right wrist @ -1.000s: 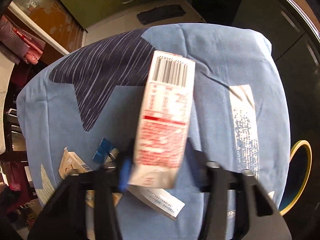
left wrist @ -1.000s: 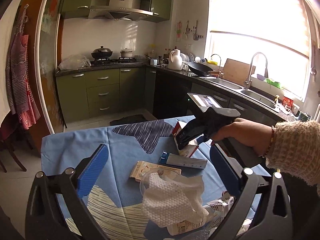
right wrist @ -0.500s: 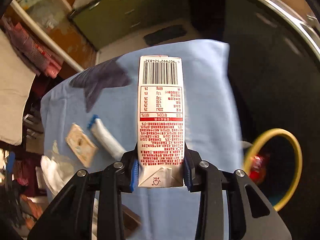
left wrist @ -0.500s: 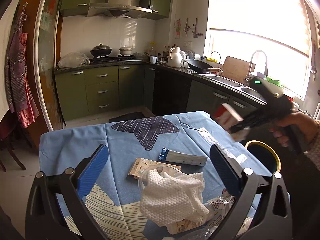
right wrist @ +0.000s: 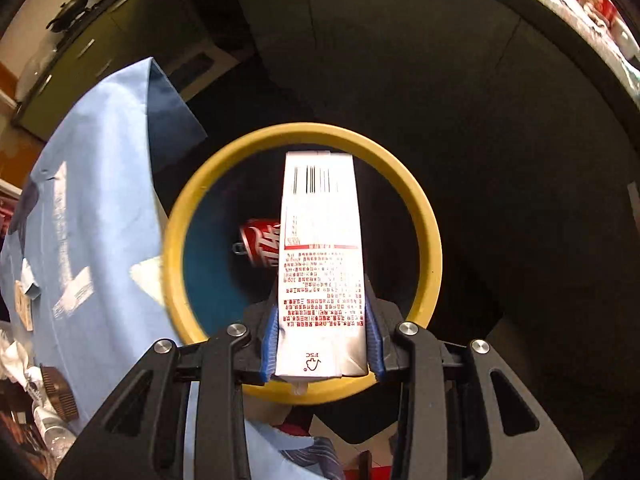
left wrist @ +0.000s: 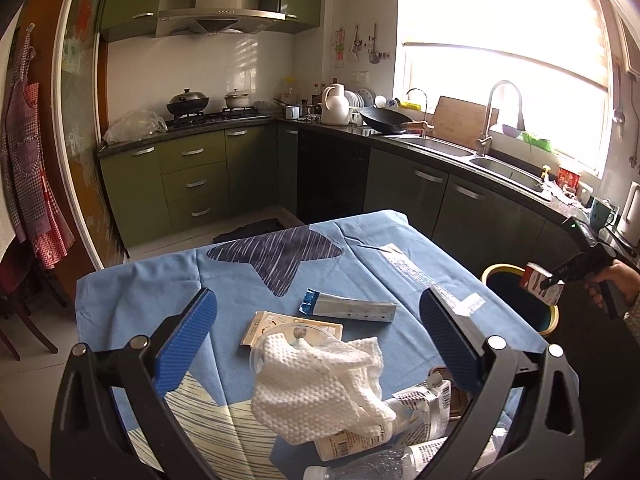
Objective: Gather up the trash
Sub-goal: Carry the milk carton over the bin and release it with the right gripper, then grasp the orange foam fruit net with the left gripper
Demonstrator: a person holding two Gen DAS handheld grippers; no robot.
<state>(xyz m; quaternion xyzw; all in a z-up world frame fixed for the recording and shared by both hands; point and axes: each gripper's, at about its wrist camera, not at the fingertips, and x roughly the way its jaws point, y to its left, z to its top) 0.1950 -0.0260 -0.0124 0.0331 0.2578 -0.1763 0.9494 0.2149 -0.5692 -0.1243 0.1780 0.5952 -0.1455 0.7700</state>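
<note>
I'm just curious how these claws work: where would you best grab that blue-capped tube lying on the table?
Probably across the middle of the tube, coming from above with the open left gripper. It lies flat on the cloth with bare cloth along both long sides, so the pads can close on those. The capped end is narrower and the far end tapers flat, so both look likelier to slip.

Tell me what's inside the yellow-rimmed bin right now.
A red can lies at the bottom of the bin. The carton held above the opening hides part of the can and the floor behind it, so anything else there cannot be seen.
</note>
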